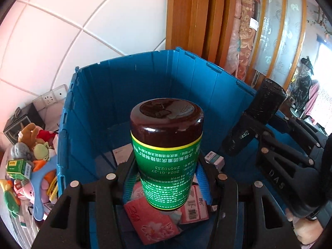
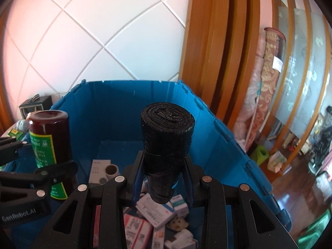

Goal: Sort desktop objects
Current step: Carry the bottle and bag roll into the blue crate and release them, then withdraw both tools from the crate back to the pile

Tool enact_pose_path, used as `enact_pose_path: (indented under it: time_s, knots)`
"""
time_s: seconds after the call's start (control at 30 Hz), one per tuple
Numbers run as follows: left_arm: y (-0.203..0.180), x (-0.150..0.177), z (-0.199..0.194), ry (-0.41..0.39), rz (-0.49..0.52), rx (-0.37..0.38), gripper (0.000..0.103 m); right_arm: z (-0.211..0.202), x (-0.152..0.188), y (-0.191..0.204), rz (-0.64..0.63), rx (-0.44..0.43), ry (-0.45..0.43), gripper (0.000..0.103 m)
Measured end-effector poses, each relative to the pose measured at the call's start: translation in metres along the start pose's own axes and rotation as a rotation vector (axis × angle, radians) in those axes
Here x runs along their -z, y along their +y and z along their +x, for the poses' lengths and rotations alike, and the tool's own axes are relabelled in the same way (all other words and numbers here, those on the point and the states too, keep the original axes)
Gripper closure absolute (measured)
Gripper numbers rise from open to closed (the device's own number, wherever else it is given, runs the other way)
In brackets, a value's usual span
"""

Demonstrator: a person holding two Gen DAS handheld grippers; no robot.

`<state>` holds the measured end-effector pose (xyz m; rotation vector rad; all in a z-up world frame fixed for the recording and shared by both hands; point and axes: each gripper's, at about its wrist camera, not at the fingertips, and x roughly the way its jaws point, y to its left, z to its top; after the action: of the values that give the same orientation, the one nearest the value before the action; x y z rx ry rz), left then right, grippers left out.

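Observation:
My left gripper (image 1: 166, 178) is shut on a brown bottle with a green label (image 1: 166, 145), held upside down over the blue crate (image 1: 124, 95). The bottle also shows in the right wrist view (image 2: 49, 145). My right gripper (image 2: 164, 178) is shut on a black roll of plastic bags (image 2: 166, 145), also above the blue crate (image 2: 116, 108). The roll appears in the left wrist view (image 1: 255, 120) to the right of the bottle. Small medicine boxes (image 2: 153, 213) and a pink tissue pack (image 1: 151, 222) lie on the crate's floor.
Plush toys (image 1: 31, 145) and green boxes (image 1: 18, 166) are piled left of the crate. A white tiled wall (image 1: 83, 20) stands behind, with wooden frames (image 2: 217, 51) and rolled rugs (image 2: 267, 78) to the right.

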<state>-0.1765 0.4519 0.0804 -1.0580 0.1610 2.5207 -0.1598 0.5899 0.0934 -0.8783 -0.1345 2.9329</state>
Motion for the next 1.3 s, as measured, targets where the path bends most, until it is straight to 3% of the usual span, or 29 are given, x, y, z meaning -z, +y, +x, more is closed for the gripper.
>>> enact_pose_path:
  time_s: [0.13,0.27,0.3,0.37,0.4,0.43,0.63,0.7,0.77,1.0,1.1,1.3]
  knots:
    - [0.002,0.003,-0.002,-0.007,-0.012,-0.017,0.043,0.004,-0.002,-0.007,0.030,-0.004,0.011,0.070]
    - [0.002,0.004,-0.005,-0.016,-0.011,-0.021,0.040,0.006,-0.004,-0.005,0.034,0.022,0.035,0.066]
    - [0.003,0.003,-0.005,-0.017,-0.013,-0.023,0.040,0.006,-0.004,-0.005,0.037,0.031,0.037,0.059]
    - [0.003,0.002,-0.006,-0.023,-0.018,-0.025,0.040,0.006,-0.004,-0.004,0.043,0.034,0.043,0.033]
    - [0.004,0.002,-0.007,-0.032,-0.020,-0.028,0.040,0.005,-0.005,-0.004,0.047,0.034,0.040,0.015]
    - [0.004,0.002,-0.009,-0.042,-0.020,-0.032,0.040,0.003,-0.006,-0.004,0.047,0.041,0.031,0.008]
    - [0.008,0.004,-0.037,-0.149,-0.014,-0.062,0.039,0.003,-0.006,-0.006,0.058,0.045,0.023,0.003]
    - [0.014,0.006,-0.053,-0.190,-0.031,-0.052,0.034,0.002,-0.006,-0.009,0.074,0.035,0.020,0.000]
    - [0.021,0.010,-0.073,-0.251,-0.039,-0.060,0.022,0.002,-0.005,-0.010,0.082,0.021,0.017,0.000]
    - [0.055,0.034,-0.109,-0.341,-0.037,-0.072,0.021,-0.012,0.002,-0.009,0.111,-0.035,-0.002,0.000]
    - [0.084,0.047,-0.120,-0.392,-0.106,-0.067,0.021,-0.038,0.003,0.007,0.120,-0.108,-0.070,0.000]
    - [0.148,0.078,-0.143,-0.422,-0.216,-0.187,0.021,-0.098,-0.002,0.057,0.133,-0.269,-0.264,0.000]
